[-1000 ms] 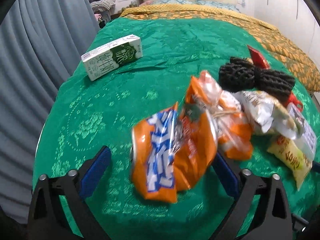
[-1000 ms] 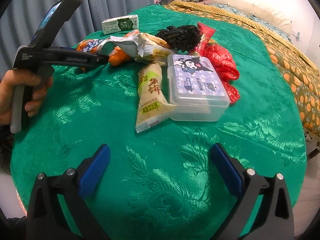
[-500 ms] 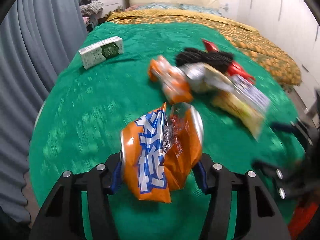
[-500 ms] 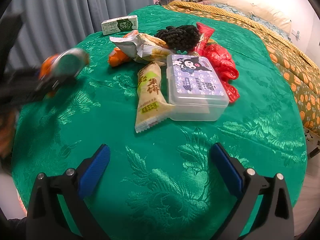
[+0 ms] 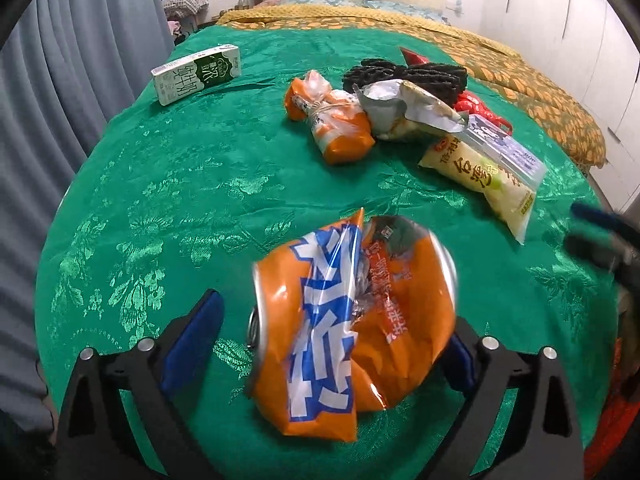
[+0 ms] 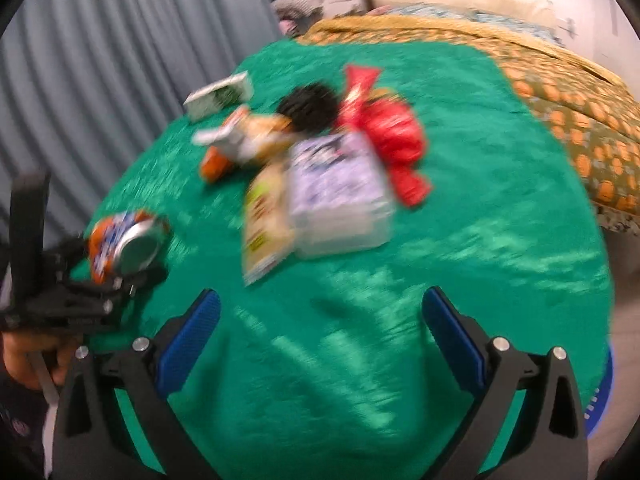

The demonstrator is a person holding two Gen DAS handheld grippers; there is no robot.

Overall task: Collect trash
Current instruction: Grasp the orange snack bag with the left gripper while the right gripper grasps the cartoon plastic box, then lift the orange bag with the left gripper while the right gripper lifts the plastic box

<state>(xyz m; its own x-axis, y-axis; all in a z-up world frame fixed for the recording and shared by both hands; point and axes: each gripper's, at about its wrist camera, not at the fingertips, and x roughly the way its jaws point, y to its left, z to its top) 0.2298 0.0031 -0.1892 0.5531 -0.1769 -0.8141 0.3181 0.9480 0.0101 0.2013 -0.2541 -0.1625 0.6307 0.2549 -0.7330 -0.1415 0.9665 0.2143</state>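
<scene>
My left claw (image 5: 332,336) has just sprung wide after squeezing the crushed orange can (image 5: 352,320), which sits loose between its pads at the bed's (image 5: 180,168) near edge. My right claw (image 6: 320,332) gapes empty.

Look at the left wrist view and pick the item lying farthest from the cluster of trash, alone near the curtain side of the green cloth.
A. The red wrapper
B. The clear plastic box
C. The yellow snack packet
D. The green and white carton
D: the green and white carton lies by itself toward the curtain, apart from the other items on the green cloth.
</scene>
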